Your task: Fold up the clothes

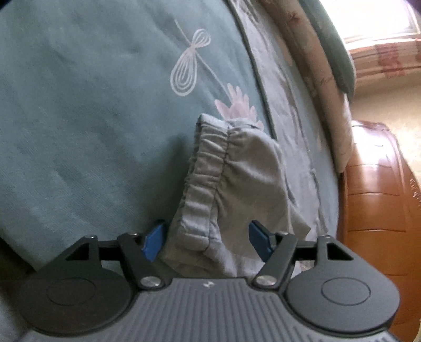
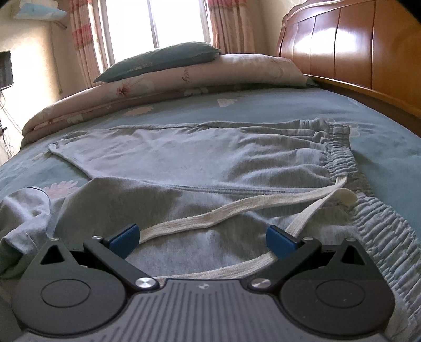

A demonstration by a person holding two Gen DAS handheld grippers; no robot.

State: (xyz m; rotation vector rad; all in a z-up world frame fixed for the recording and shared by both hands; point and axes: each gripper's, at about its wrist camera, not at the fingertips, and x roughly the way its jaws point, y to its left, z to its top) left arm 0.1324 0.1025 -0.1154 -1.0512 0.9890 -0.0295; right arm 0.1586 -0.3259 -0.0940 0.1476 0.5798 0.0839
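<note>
Grey shorts with a gathered elastic waistband lie spread on the bed in the right wrist view. Their white drawstring trails across the cloth and runs between the blue pads of my right gripper, which stands open just above the fabric and grips nothing. In the left wrist view a bunched part of the grey shorts, waistband showing, sits between the wide-set pads of my left gripper. The left pad touches the cloth's edge, but the pads do not squeeze it.
A teal bedspread with a dragonfly and flower print covers the bed. A folded floral quilt and a teal pillow lie at the far end. The wooden headboard runs along the right, and a curtained window is behind.
</note>
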